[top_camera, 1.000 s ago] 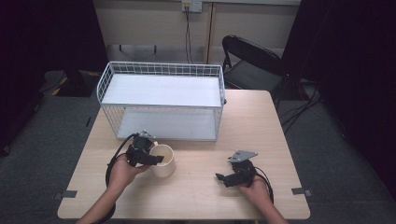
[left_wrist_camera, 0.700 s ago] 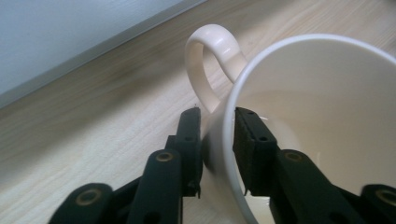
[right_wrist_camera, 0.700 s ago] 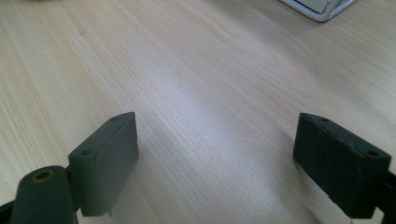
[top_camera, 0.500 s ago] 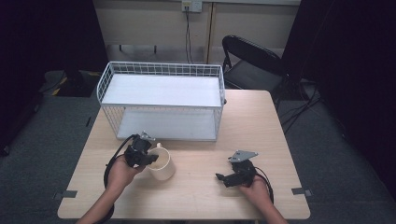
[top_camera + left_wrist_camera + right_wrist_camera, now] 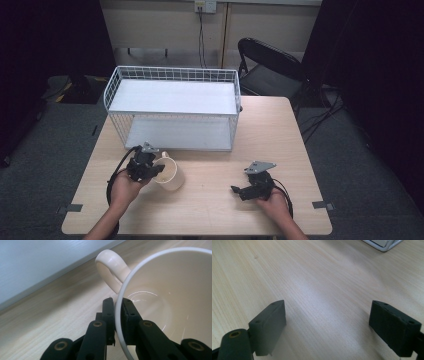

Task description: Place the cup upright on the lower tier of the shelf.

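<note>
Rim grip, left claw (image 5: 115, 315): one jaw inside and one outside the wall of the cream mug (image 5: 168, 174) beside its handle, clenched; the thin hold could let it swing or slip. Right claw (image 5: 239, 190) rests released on the table (image 5: 280, 145). Mug appears empty; beyond, the white wire basket (image 5: 172, 74) holds only white shelves.

A studio-like test room: bare wooden table (image 5: 280, 130) on grey carpet (image 5: 65, 135), dark curtains (image 5: 380, 60), a folding chair (image 5: 270, 65) (wall socket (image 5: 205, 6) behind).
</note>
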Motion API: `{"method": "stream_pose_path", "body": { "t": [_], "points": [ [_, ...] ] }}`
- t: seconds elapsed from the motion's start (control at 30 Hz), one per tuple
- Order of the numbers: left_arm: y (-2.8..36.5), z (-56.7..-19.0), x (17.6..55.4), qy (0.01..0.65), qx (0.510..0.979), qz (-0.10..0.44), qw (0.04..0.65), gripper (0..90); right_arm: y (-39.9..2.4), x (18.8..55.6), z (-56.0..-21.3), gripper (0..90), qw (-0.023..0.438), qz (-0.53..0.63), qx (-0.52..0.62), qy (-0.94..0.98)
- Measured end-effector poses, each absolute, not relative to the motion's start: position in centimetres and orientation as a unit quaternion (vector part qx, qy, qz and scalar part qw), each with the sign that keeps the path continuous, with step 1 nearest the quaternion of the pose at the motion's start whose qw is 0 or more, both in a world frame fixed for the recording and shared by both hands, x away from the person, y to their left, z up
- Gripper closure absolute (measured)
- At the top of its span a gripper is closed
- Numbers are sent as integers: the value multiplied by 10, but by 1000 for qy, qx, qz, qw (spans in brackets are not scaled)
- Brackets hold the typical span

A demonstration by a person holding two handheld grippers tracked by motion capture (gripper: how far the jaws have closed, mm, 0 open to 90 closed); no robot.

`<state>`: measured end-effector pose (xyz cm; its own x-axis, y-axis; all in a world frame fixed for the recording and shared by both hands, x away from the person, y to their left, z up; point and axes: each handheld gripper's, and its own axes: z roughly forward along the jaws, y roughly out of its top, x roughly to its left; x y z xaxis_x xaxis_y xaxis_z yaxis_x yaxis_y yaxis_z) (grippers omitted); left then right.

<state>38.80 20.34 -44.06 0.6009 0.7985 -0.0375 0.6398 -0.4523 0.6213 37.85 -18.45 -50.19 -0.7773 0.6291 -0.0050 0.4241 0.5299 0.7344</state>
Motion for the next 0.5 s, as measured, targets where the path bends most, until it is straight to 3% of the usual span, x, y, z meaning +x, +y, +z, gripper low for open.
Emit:
{"method": "stream_pose_path", "body": {
  "t": [0.5],
  "points": [
    [210, -428, 387, 430, 799, 226, 354, 831, -184, 378, -502, 135, 136, 377, 305, 864]
  ]
}}
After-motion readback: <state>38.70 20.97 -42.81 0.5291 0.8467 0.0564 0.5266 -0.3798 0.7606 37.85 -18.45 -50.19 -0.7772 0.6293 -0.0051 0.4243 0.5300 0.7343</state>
